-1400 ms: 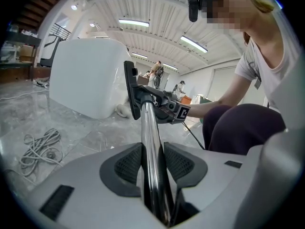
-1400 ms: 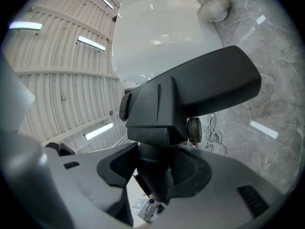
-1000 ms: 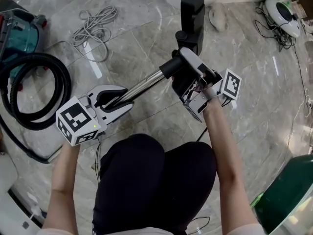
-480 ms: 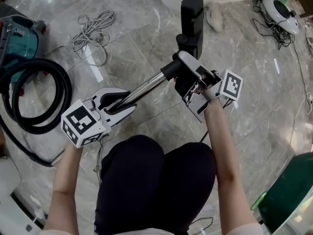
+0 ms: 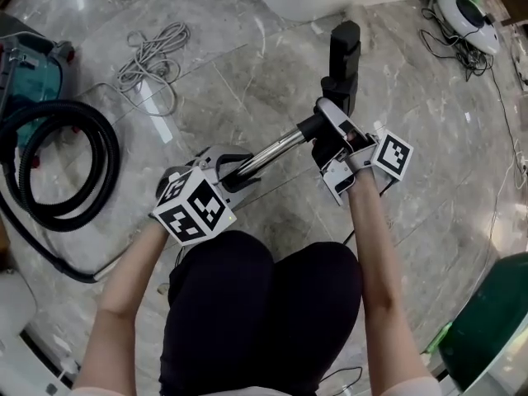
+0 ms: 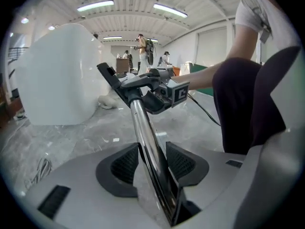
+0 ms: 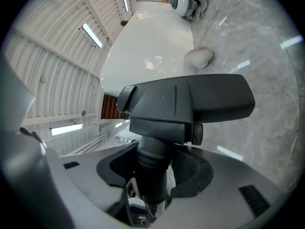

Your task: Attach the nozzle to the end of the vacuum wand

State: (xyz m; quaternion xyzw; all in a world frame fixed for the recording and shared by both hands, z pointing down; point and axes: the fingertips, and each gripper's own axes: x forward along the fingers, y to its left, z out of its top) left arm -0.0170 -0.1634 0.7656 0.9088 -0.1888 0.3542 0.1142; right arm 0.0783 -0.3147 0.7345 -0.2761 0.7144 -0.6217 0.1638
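Your right gripper (image 5: 324, 130), clamped on the nozzle (image 5: 344, 52), hides where it meets the wand (image 5: 268, 151); your down-tilted left gripper (image 5: 229, 170) has just been opening its jaws around that wand.

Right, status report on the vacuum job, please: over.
Left gripper just opened, wand between its fingers. Right gripper shut on nozzle neck. Nozzle meets wand end, looks joined. Hose lies aside, nothing in the way.
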